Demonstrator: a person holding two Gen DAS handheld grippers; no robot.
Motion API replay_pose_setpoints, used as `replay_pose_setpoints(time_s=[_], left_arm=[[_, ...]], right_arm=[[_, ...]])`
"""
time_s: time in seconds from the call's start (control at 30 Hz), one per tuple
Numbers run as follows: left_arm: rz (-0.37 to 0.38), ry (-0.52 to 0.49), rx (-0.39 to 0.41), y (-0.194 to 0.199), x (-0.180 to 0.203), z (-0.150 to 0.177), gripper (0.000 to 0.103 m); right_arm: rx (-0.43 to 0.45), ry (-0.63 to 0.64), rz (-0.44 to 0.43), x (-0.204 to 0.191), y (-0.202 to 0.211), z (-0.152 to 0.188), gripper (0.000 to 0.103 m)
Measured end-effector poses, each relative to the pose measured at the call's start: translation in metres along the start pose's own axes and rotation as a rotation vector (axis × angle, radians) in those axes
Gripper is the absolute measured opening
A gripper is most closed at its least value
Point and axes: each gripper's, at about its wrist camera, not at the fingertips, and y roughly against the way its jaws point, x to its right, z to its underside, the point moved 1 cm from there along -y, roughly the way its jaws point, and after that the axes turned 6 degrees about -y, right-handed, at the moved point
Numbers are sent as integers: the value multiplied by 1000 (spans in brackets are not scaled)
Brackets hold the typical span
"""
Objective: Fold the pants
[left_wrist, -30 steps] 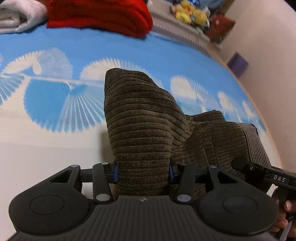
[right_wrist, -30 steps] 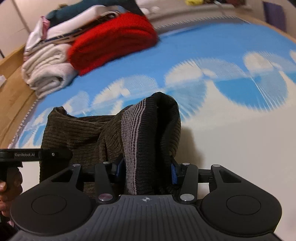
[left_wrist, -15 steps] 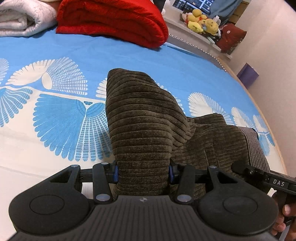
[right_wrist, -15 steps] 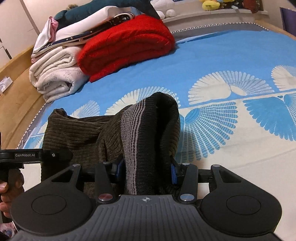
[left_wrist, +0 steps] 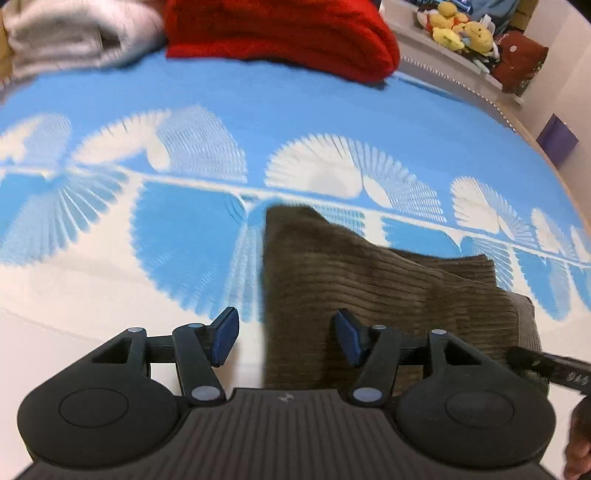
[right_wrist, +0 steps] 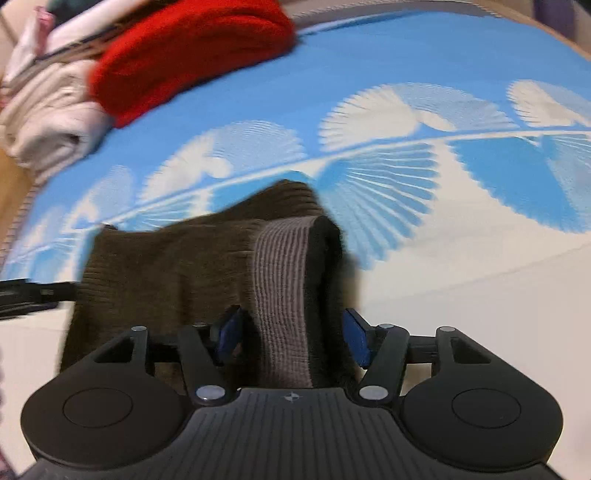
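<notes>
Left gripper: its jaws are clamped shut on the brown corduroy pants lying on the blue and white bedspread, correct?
Not quite. The left wrist view shows the left gripper with its jaws spread open; the brown corduroy pants sit loose between them on the blue and white bedspread.

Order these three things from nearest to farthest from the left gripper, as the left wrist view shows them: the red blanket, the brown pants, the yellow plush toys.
1. brown pants: just ahead of the open left gripper, partly between its fingers.
2. red blanket: far across the bed, centre.
3. yellow plush toys: on the shelf beyond, upper right.
</notes>
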Motion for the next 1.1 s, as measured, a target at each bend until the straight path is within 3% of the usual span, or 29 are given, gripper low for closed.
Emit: replay_pose_setpoints(time_s=[0.2,0.27,0.33,0.43,0.53,0.57,0.63,0.67,0.7,0.77,0.9,0.97,1.1], left_arm=[[72,-143,39,20,10,9,63],[89,-205,-34,8,15,19,63],[47,-274,-125,-8,19,38,67],[10,-277,-96,3,21,43,66],[35,-320,-25,29,27,43,63],[53,-340,-38,30,27,48,63],[38,-386,-145,16,31,63,65],[25,-408,-161,12,32,72,66],[8,-413,-145,15,34,73,66],[-18,-391,-120,34,37,68,65],[-23,-318,18,89,37,56,71],[-70,-295,89,119,39,52,78],[-113,-272,222,179,48,57,82]], right_arm=[[59,93,13,-9,23,2,63],[8,130,42,-10,14,5,64],[-49,156,110,-6,1,12,71],[-53,101,92,-4,6,9,69],[-7,126,83,-12,21,10,61],[0,151,67,-16,25,11,61],[-58,218,111,-19,18,16,61],[-100,242,144,-18,12,21,69],[-124,248,166,-15,9,25,74],[-106,232,160,-17,19,23,71],[57,238,137,-26,66,18,67],[132,229,115,-30,90,16,68],[248,206,56,-39,138,19,80]])
